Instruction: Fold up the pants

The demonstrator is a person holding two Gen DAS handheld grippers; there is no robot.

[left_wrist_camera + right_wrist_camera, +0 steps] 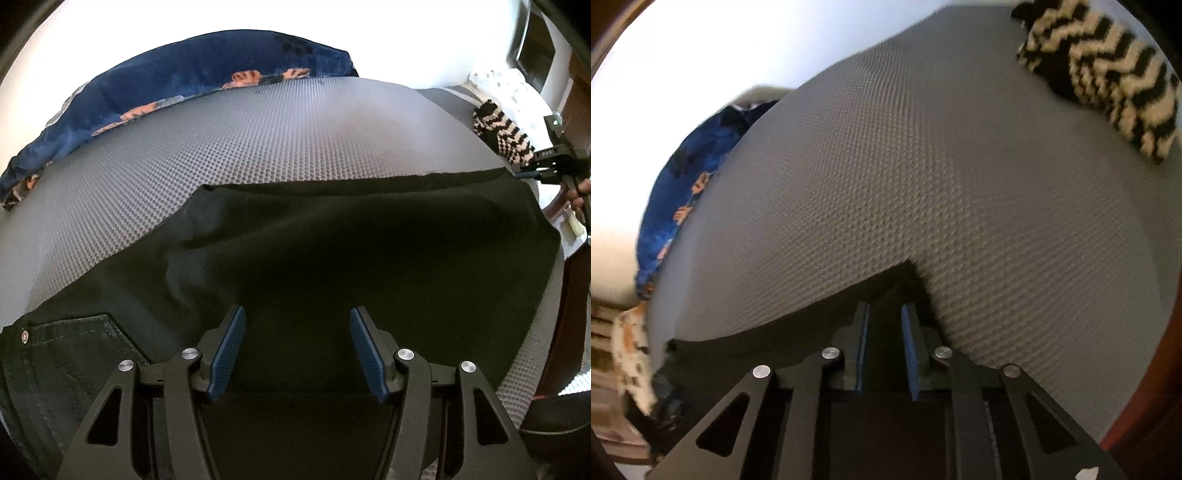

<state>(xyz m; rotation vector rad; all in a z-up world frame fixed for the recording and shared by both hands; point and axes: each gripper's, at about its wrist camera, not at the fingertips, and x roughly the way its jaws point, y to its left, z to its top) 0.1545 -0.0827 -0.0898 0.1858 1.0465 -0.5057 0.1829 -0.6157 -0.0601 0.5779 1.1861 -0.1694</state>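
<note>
Black pants [332,251] lie spread on a grey dimpled mat [221,147]; a back pocket with a rivet shows at the lower left. My left gripper [297,325] hovers over the middle of the fabric, open, with its blue pads [229,350] wide apart and nothing pinched. In the left wrist view my right gripper [543,171] sits at the pants' far right corner. In the right wrist view that gripper [885,321] has its pads close together, with the dark corner of the pants [897,280] running in between them.
A blue blanket with orange prints [166,85] lies along the mat's far left edge. A black-and-cream zigzag knit piece [1108,81] rests at the far right of the mat. Dark wooden furniture [569,295] stands beyond the right edge.
</note>
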